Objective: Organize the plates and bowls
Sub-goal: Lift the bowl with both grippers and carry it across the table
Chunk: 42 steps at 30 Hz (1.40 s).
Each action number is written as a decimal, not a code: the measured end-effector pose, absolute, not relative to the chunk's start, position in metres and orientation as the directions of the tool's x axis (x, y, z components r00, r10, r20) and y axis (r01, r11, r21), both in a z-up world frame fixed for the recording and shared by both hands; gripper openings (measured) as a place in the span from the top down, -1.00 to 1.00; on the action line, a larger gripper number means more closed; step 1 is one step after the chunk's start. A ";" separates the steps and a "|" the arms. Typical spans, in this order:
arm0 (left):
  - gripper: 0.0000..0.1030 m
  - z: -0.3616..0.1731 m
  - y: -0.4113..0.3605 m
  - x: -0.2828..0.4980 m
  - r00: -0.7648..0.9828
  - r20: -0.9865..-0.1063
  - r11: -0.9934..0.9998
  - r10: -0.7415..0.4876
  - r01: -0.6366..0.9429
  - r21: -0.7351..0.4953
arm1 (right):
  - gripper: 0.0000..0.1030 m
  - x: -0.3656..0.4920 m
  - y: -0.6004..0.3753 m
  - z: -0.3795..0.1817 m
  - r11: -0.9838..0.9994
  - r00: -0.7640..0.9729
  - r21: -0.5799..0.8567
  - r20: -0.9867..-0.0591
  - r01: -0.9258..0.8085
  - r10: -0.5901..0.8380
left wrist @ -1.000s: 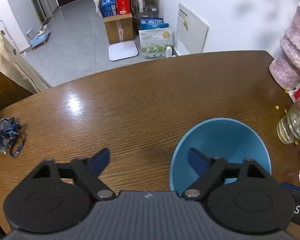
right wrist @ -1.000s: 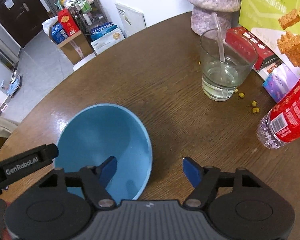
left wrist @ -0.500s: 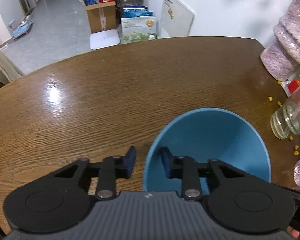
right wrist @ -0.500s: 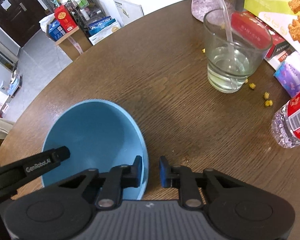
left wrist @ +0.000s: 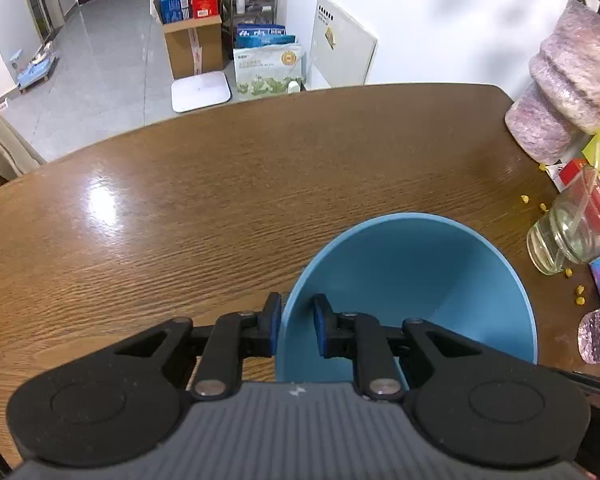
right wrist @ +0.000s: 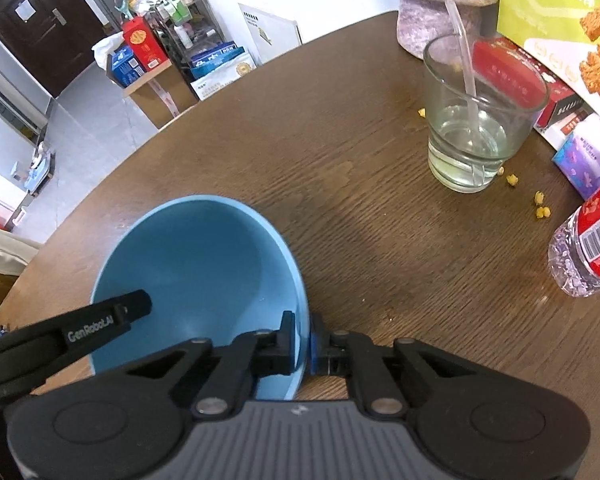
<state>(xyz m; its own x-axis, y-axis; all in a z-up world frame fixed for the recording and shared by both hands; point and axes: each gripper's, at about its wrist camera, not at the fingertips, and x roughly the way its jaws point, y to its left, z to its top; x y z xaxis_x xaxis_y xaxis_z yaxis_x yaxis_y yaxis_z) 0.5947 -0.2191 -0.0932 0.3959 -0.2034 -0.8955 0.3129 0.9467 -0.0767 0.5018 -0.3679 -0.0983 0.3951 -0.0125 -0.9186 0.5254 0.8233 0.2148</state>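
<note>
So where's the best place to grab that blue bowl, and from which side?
By its thin rim, from above. The blue bowl sits upright with steep, flaring walls, so one finger inside and one outside fits; the left gripper and right gripper already pinch opposite edges this way.

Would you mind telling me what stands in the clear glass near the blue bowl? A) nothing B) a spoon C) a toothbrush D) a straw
D: in the right wrist view a pale straw leans inside the glass, its lower end in a little clear liquid, on the table beyond the blue bowl.
</note>
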 end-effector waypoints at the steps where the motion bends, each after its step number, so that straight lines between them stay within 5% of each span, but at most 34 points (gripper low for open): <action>1: 0.65 -0.090 -0.219 0.593 0.400 -0.894 0.947 -0.204 0.313 -0.076 | 0.87 0.500 -0.366 -0.095 0.824 0.397 0.214 -0.918 0.524 -0.014; 42: 0.65 0.024 -0.078 0.459 0.527 -0.815 0.948 -0.241 0.309 -0.080 | 0.86 0.372 -0.220 0.011 0.845 0.496 0.232 -0.867 0.482 -0.045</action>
<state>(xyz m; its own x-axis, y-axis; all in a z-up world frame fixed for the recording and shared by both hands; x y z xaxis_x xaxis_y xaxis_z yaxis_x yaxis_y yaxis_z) 0.4587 -0.0782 0.0236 0.5265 -0.2407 -0.8154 0.3091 0.9476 -0.0802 0.3717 -0.2200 0.0111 0.4958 -0.0452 -0.8673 0.4823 0.8448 0.2317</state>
